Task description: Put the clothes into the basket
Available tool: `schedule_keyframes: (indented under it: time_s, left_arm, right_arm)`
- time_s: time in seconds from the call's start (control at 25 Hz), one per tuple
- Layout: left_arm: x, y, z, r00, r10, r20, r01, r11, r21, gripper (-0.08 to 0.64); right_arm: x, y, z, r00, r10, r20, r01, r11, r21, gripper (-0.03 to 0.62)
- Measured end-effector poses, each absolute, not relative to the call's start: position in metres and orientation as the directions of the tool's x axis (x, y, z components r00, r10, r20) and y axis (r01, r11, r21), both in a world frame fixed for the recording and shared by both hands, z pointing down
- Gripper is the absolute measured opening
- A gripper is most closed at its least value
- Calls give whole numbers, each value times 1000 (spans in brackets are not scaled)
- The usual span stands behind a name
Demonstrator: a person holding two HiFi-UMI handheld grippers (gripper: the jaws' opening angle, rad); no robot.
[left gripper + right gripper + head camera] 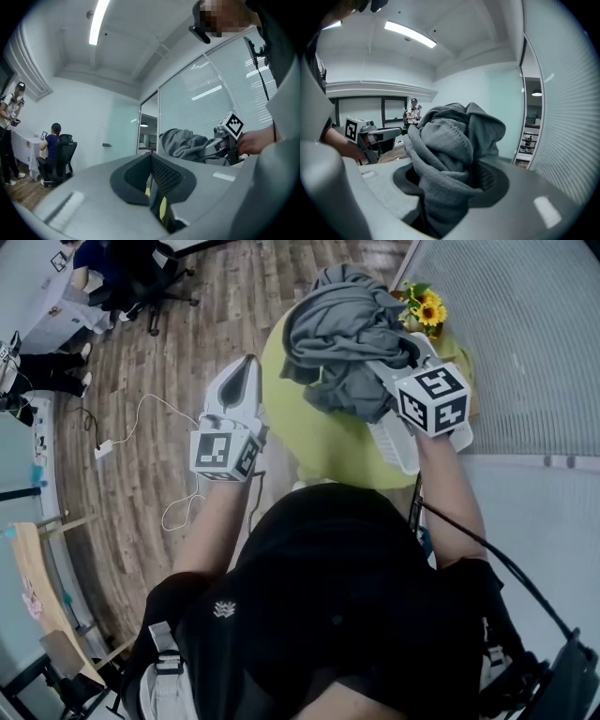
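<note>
A bundle of grey clothes [342, 329] hangs high over the round yellow-green table [309, 442], with my right gripper [380, 367] shut on it. In the right gripper view the grey cloth [445, 150] fills the space between the jaws and spills over them. Just under that gripper shows a white slatted basket [398, 448], partly hidden by my arm. My left gripper [246, 367] is held up beside the table's left edge, apart from the clothes, its jaws together and nothing between them. The left gripper view has the grey bundle [187, 145] off to the right.
A pot of sunflowers [427, 307] stands at the table's far right side. A glass wall with blinds [525, 343] runs close on the right. A white cable and power strip [103, 448] lie on the wooden floor. People and an office chair [141, 277] are at the far left.
</note>
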State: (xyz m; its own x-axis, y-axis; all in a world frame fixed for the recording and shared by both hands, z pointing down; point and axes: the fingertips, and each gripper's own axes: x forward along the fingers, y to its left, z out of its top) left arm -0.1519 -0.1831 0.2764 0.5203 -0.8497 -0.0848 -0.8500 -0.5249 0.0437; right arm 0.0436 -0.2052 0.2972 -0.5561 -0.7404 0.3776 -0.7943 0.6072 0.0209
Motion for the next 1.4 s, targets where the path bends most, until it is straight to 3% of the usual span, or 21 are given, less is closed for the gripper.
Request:
schedule_keyframes:
  time_s: [0.44,1.12,1.4]
  left_arm:
    - [-94,-194,247,586,-800,-130,-804,-594,27,8]
    - [47,-185,276,722,-680,-128,-685,-728,6,8]
    - [45,-174,246,770,-624,-134,-627,-779,19,8]
  right_arm:
    - [124,-204,239,-450,-837,311,-867,492,70,225]
    - [295,-145,246,-235,-939,252,-963,260,69,225]
    - [298,-114,210,-145,-954,262,-981,173,84,225]
